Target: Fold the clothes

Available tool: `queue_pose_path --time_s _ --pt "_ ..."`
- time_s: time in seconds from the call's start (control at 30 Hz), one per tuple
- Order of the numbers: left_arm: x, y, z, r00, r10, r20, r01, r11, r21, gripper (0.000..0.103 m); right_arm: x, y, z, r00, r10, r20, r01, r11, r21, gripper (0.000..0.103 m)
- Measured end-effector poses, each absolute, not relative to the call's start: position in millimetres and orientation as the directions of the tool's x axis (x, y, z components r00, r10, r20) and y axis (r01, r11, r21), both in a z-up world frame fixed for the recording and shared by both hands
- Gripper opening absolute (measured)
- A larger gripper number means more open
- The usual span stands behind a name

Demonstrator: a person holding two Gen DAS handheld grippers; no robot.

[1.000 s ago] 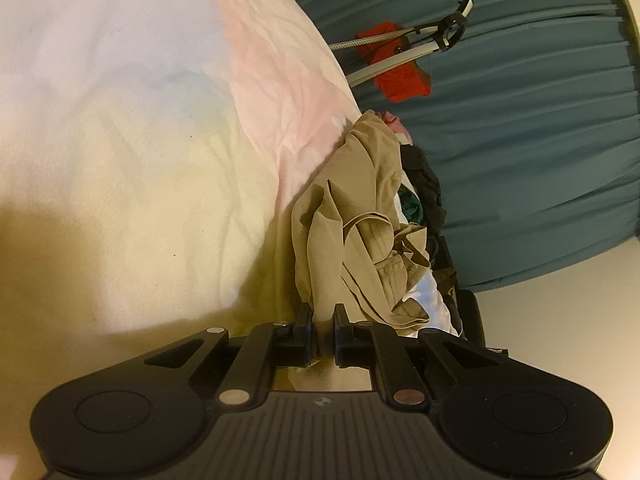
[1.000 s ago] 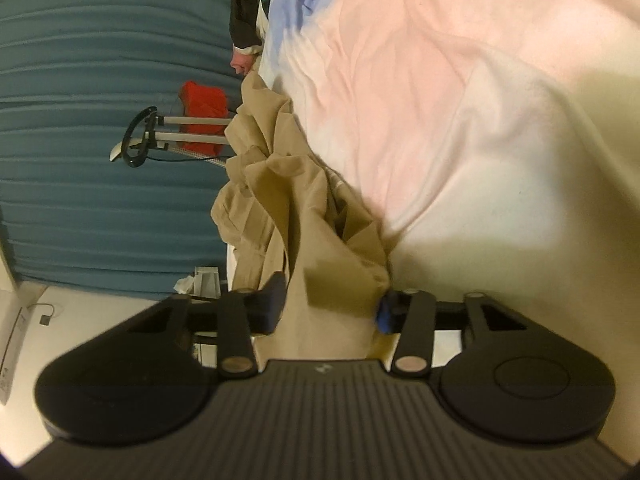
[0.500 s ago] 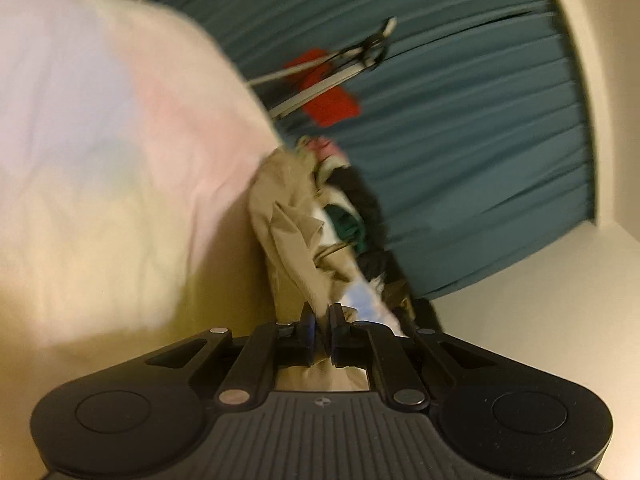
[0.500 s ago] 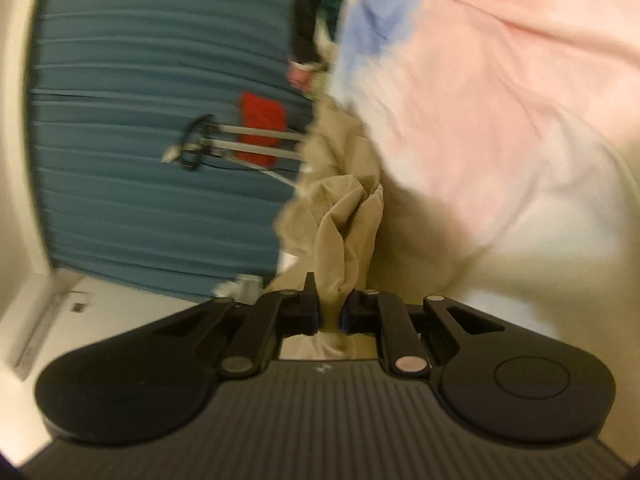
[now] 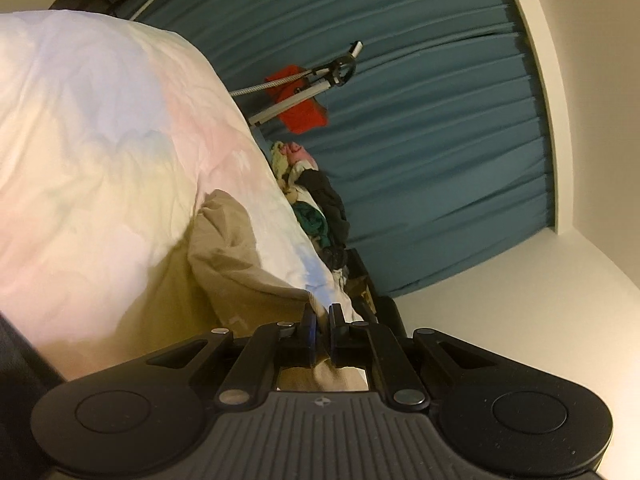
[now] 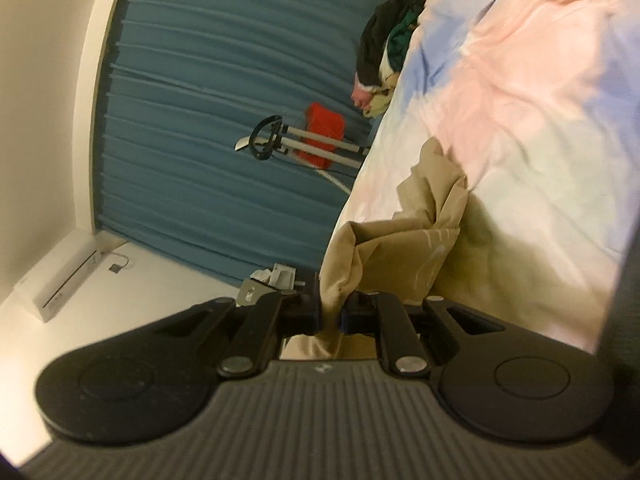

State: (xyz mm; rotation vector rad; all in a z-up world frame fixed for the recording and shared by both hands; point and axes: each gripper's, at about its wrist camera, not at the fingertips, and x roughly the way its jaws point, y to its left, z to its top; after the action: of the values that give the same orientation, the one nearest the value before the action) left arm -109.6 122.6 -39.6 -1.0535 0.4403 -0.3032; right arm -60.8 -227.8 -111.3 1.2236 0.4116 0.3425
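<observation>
Claws (image 5: 322, 312) (image 6: 330, 304) pinched on khaki garment (image 6: 400, 256)

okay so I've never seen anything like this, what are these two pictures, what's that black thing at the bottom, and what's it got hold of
The black shape at the bottom is a hand-held two-finger gripper; a person holds one in each hand, each with its own camera looking along the fingers. One picture comes from the left gripper, the other from the right gripper. Both are shut on the same tan garment, which lies crumpled on a bed covered by a pastel duvet. Beyond it is a pile of clothes, a teal curtain and a red item on a metal stand.
</observation>
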Motion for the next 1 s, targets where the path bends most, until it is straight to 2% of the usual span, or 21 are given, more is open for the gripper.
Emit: queue_pose_path --time_s 0.07,0.17,0.43,0.5,0.6,0.8,0.87,0.93,1.0 --pt "-100 119 -34 0.869 -0.445 -0.216 0.033 0.488 -0.872 0.006 -52 -227 -100 0.887 0.434 -0.160 -0.021 0.382 0.924 0.013" --pt "-53 109 -20 0.848 -0.413 -0.333 -0.038 0.578 -0.815 0.006 -12 -224 -89 0.881 0.407 -0.239 0.049 0.425 0.904 0.013" --pt "91 92 -20 0.808 -0.289 -0.514 -0.149 0.744 -0.652 0.008 123 -204 -94 0.831 0.344 -0.438 0.228 0.508 0.831 0.013" --pt "115 93 -34 0.814 -0.236 -0.531 -0.168 0.779 -0.604 0.007 147 -201 -109 0.815 0.342 -0.468 0.243 0.532 0.811 0.014" --pt "136 103 -61 0.821 -0.213 -0.530 -0.189 0.774 -0.605 0.005 167 -201 -133 0.796 0.361 -0.485 0.247 0.539 0.806 0.015" --pt "157 126 -98 0.800 -0.255 -0.544 -0.204 0.737 -0.644 0.004 189 -199 -159 0.767 0.398 -0.502 0.250 0.535 0.807 0.015" --pt "158 131 -102 0.800 -0.271 -0.536 -0.190 0.733 -0.654 0.012 191 -200 -160 0.766 0.412 -0.494 0.247 0.521 0.817 0.015" --pt "157 134 -103 0.809 -0.301 -0.505 -0.160 0.714 -0.681 0.025 190 -201 -163 0.765 0.425 -0.484 0.244 0.504 0.829 0.015" --pt "157 135 -103 0.811 -0.339 -0.476 -0.127 0.693 -0.710 0.053 189 -204 -167 0.765 0.439 -0.471 0.246 0.478 0.844 0.015"
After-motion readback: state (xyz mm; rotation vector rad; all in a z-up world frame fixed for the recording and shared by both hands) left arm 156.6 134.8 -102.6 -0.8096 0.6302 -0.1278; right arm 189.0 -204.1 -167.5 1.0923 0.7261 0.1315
